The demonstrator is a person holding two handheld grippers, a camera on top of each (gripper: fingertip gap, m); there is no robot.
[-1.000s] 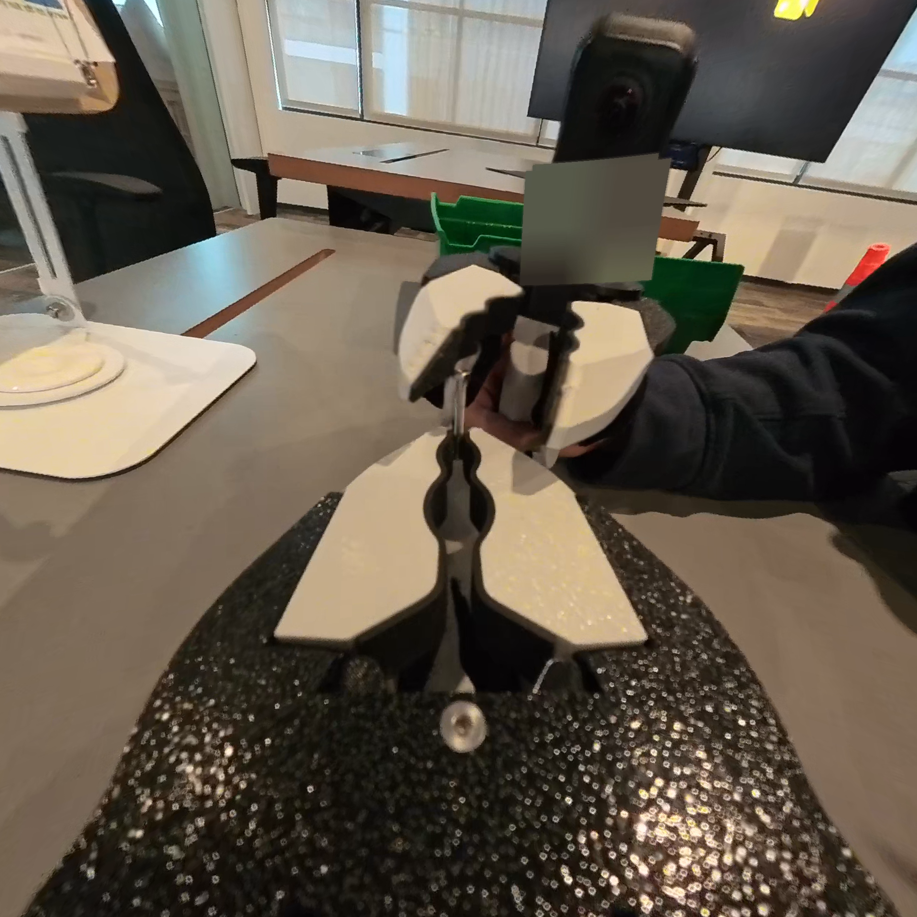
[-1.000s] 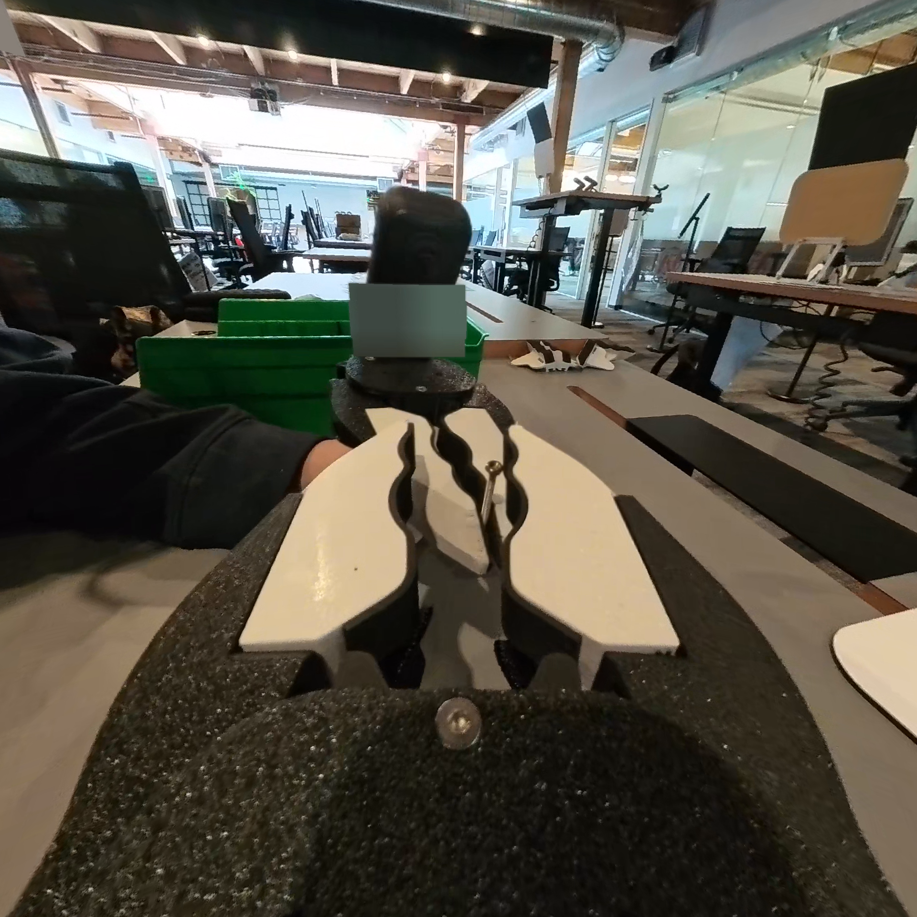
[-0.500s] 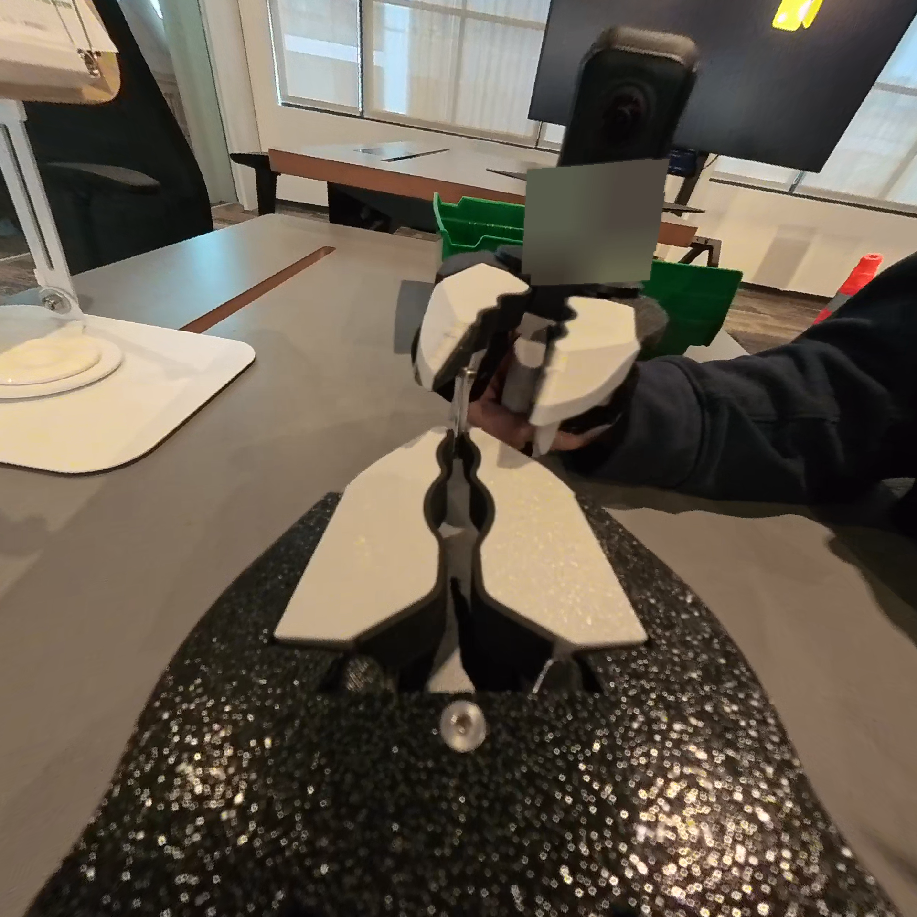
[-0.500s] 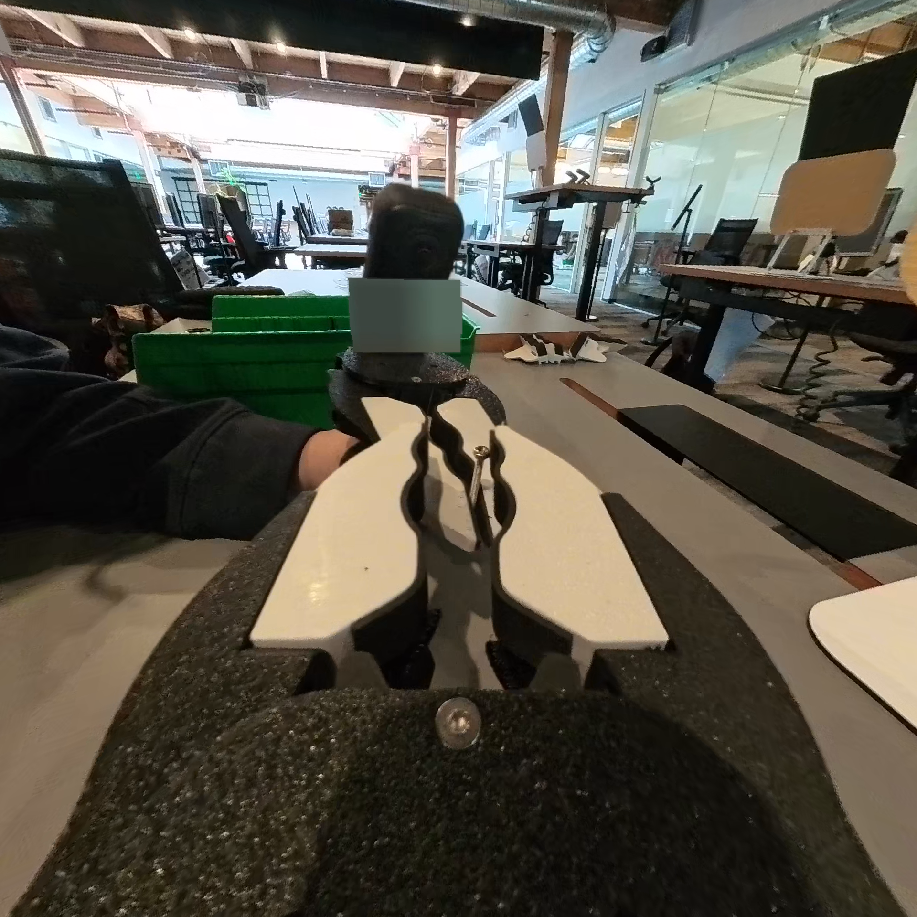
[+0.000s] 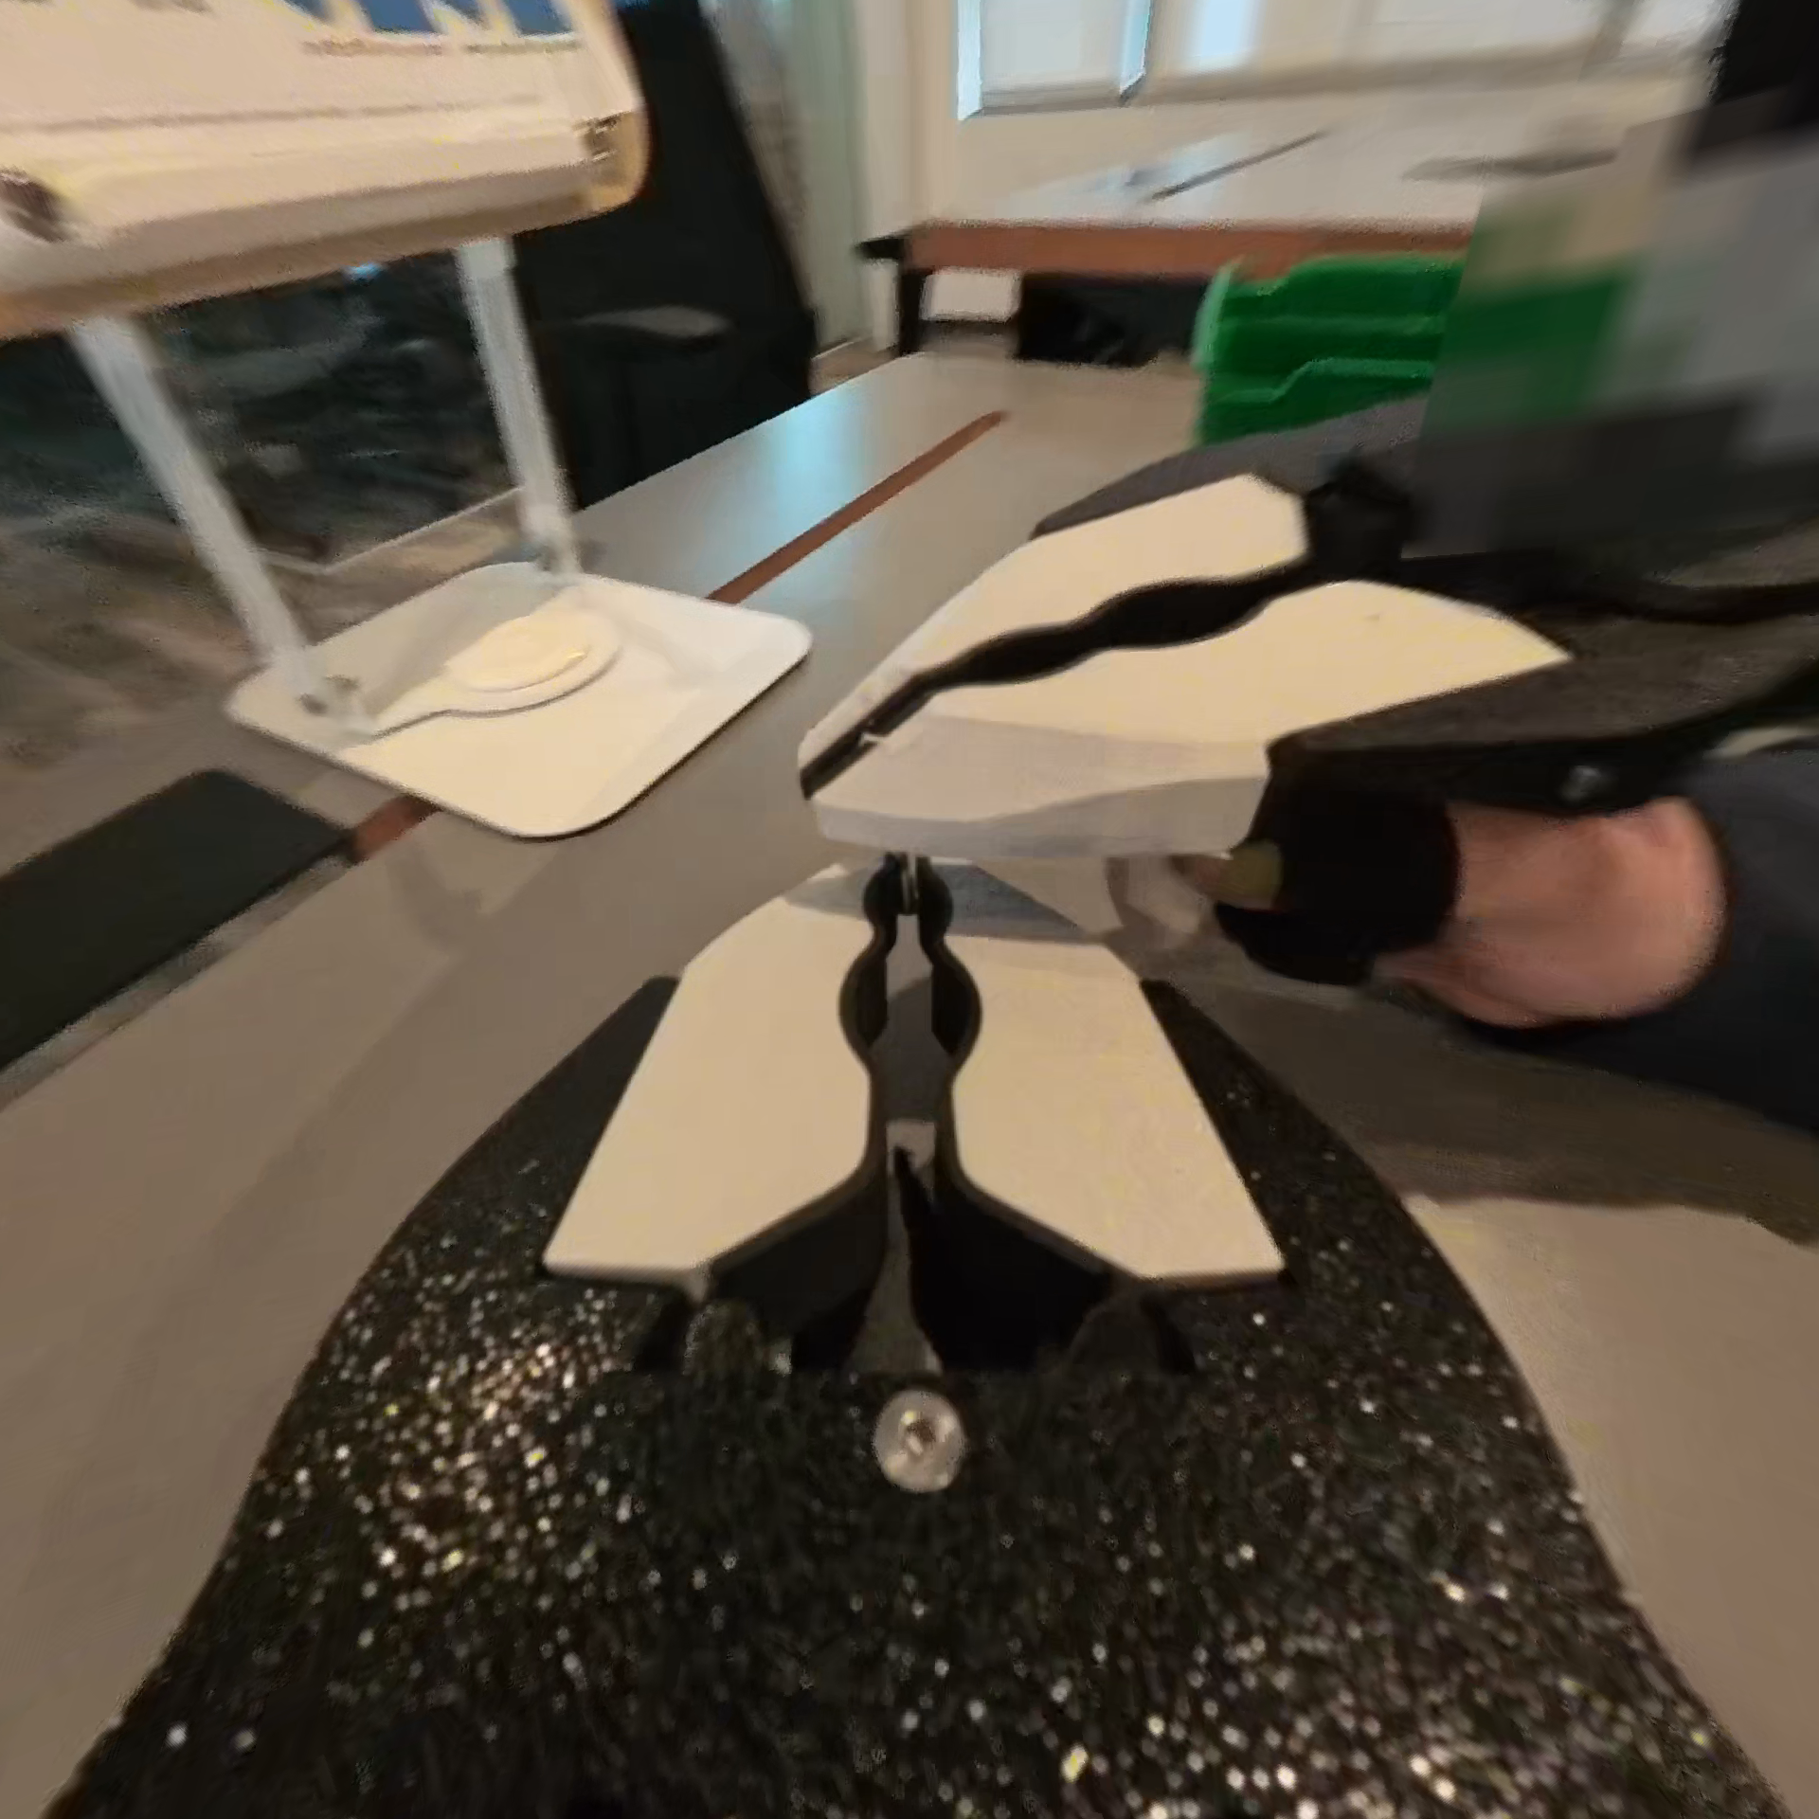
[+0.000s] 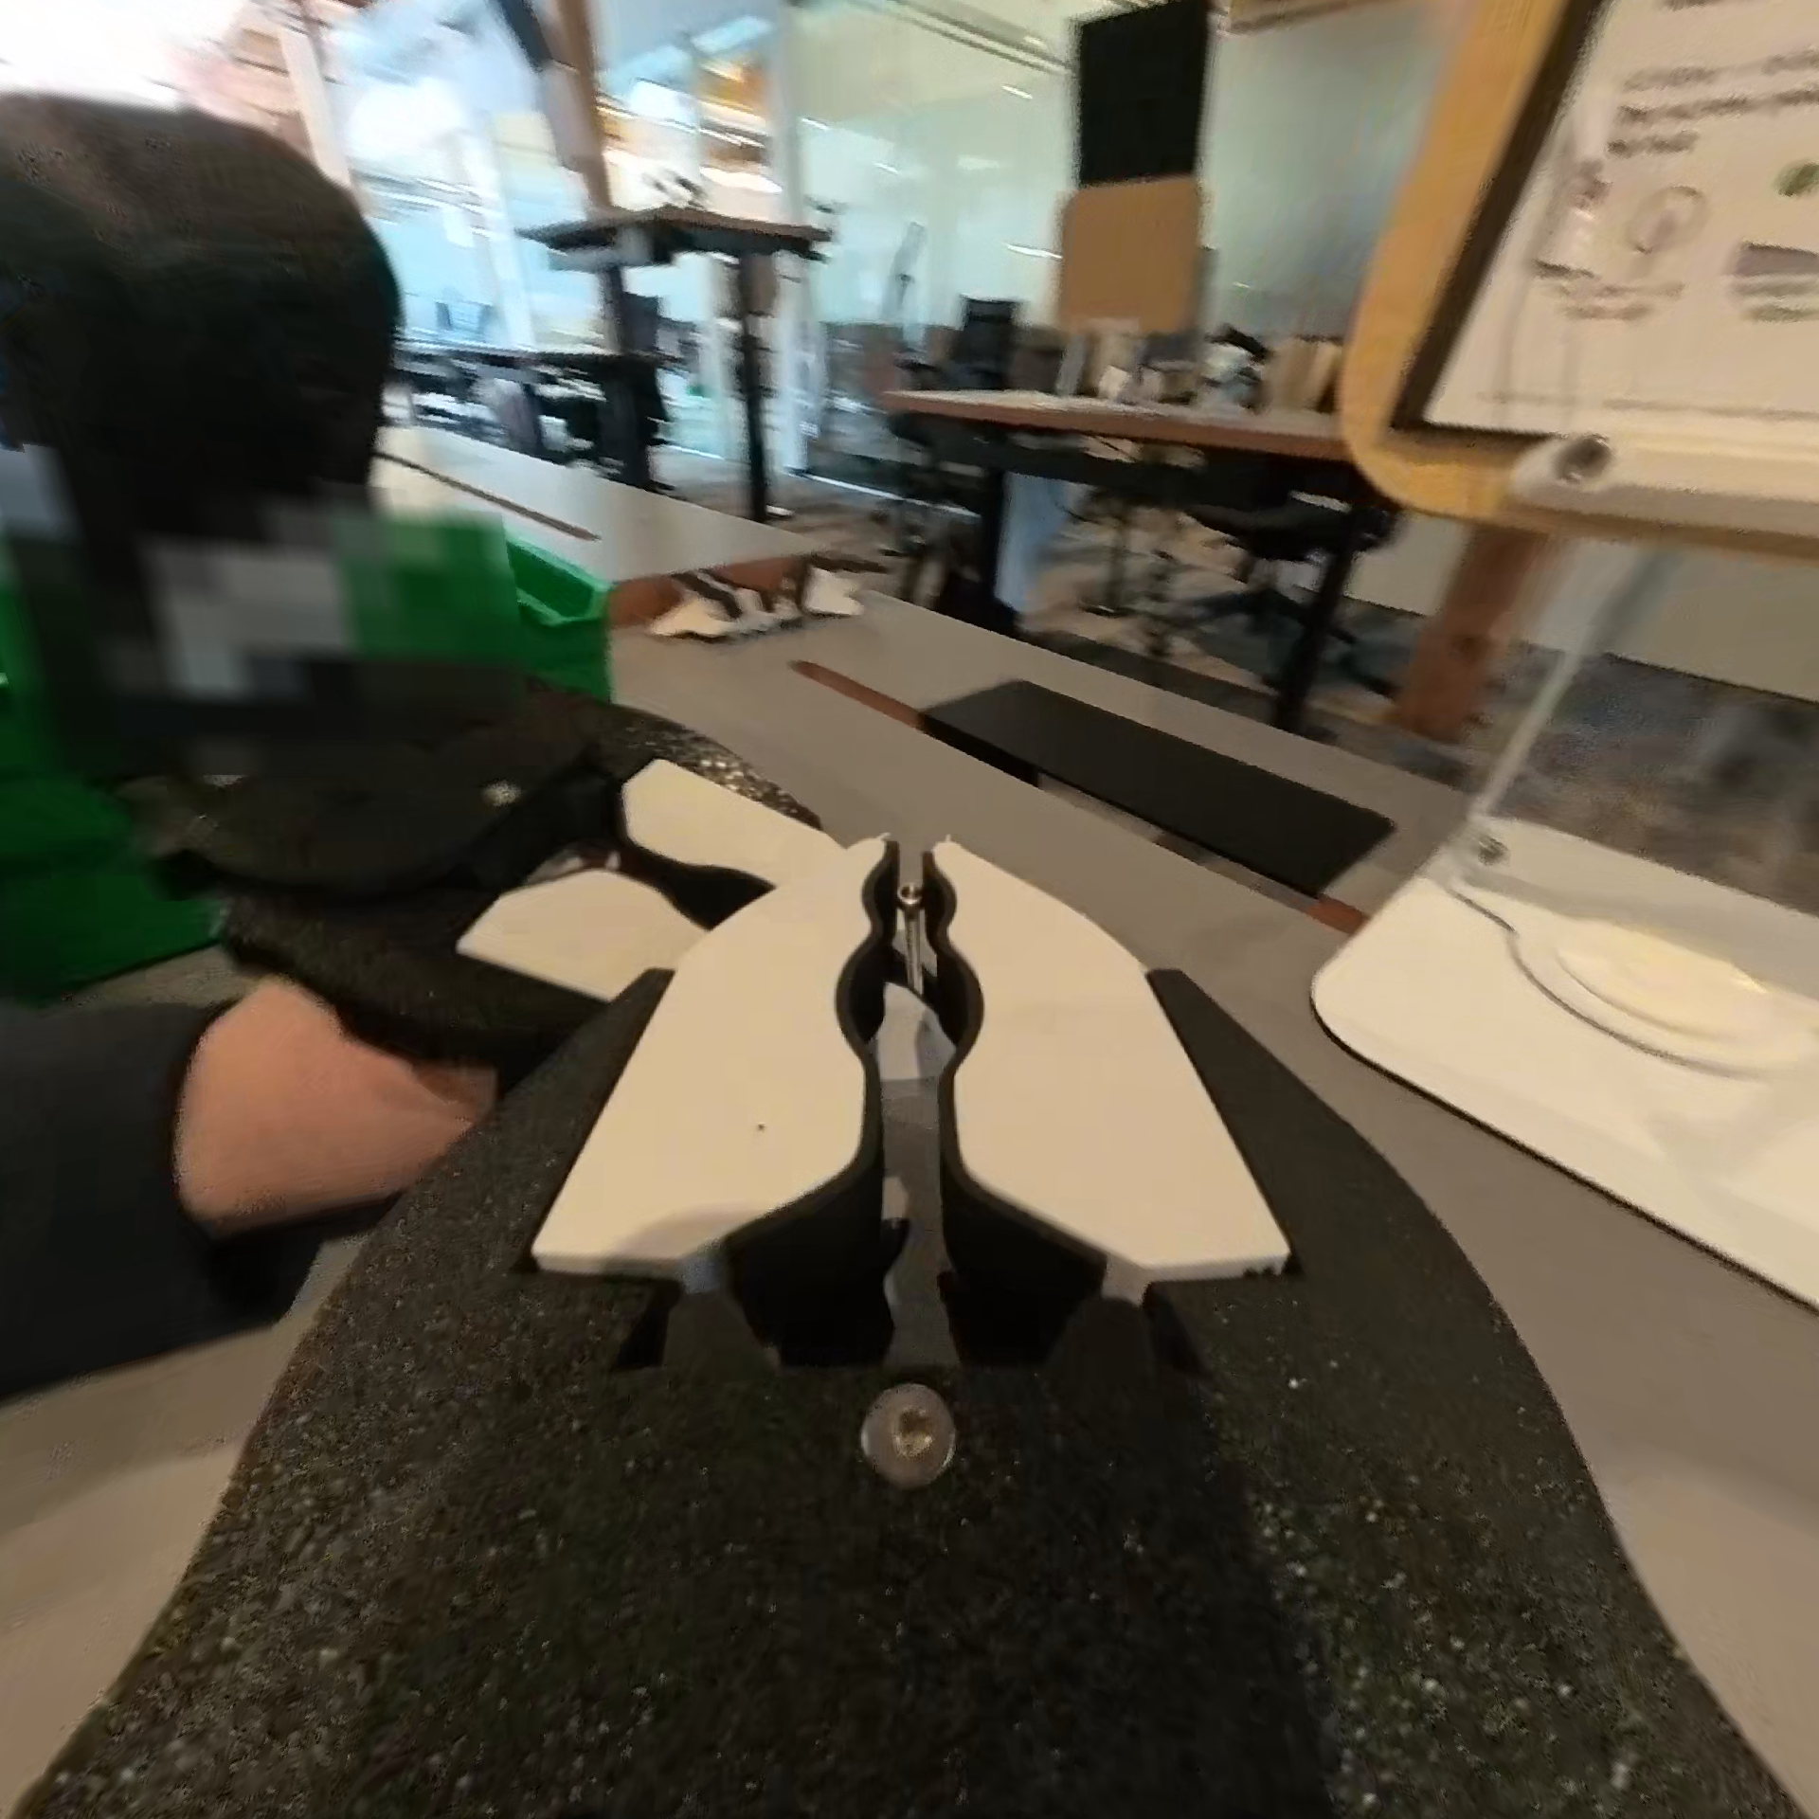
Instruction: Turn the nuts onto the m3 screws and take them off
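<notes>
In the left wrist view my left gripper [image 5: 908,876] is shut on the lower end of a thin metal screw [image 5: 910,879], which stands up from its tips. My right gripper [image 5: 837,758] lies across just above those tips and hides the upper part of the screw. In the right wrist view my right gripper [image 6: 910,856] is shut on the same screw [image 6: 913,935], whose small head sits between its pads. The left gripper's white fingers [image 6: 709,827] reach in below from the left. I cannot make out a nut. The frames are motion-blurred.
A white stand base [image 5: 532,709] with clear legs and a framed sign is on the grey table [image 5: 295,984], and shows at right in the right wrist view [image 6: 1575,1034]. Green bins [image 5: 1319,335] stand behind. A black mat [image 6: 1152,778] lies beyond. A person's hand [image 5: 1575,925] holds each gripper. The tips of both grippers are at nearly the same place.
My right gripper's fingers went from wide open around the screw to shut on its upper part. Both grippers swung, and the right one now lies sideways over the left's tips.
</notes>
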